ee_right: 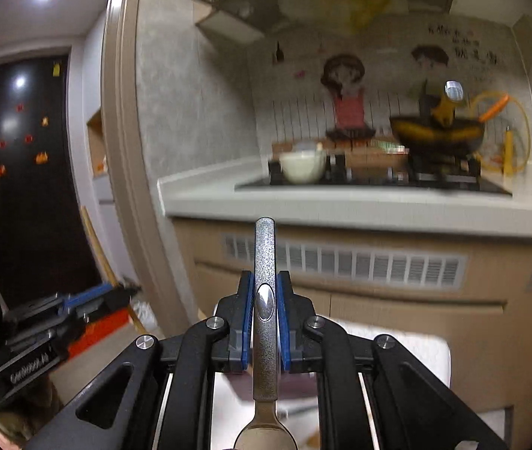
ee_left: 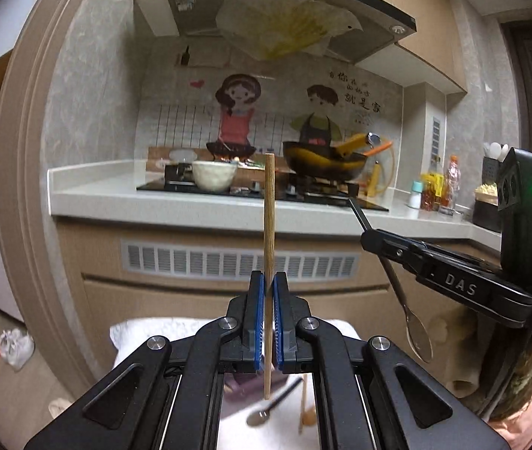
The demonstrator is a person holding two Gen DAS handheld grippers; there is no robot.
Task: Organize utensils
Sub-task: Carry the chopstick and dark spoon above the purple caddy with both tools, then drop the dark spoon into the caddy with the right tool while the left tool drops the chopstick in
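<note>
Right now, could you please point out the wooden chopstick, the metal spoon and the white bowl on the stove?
wooden chopstick (ee_left: 269, 217), left wrist view, upper shaft.
metal spoon (ee_right: 264, 262), right wrist view, textured handle.
white bowl (ee_left: 214, 175), left wrist view, outer wall.

Left wrist view: wooden chopstick (ee_left: 268, 262) upright at frame centre, clamped in left gripper (ee_left: 269, 300). Right gripper (ee_left: 372, 238) at right edge, metal spoon (ee_left: 412, 322) hanging bowl-down from it. Behind, upper half: pale stone counter (ee_left: 116, 202) with cream ceramic bowl (ee_left: 213, 176) left of black wok (ee_left: 325, 165) (both on the hob). Lower centre: two utensils, blurred, on white cloth (ee_left: 134, 333).
</note>
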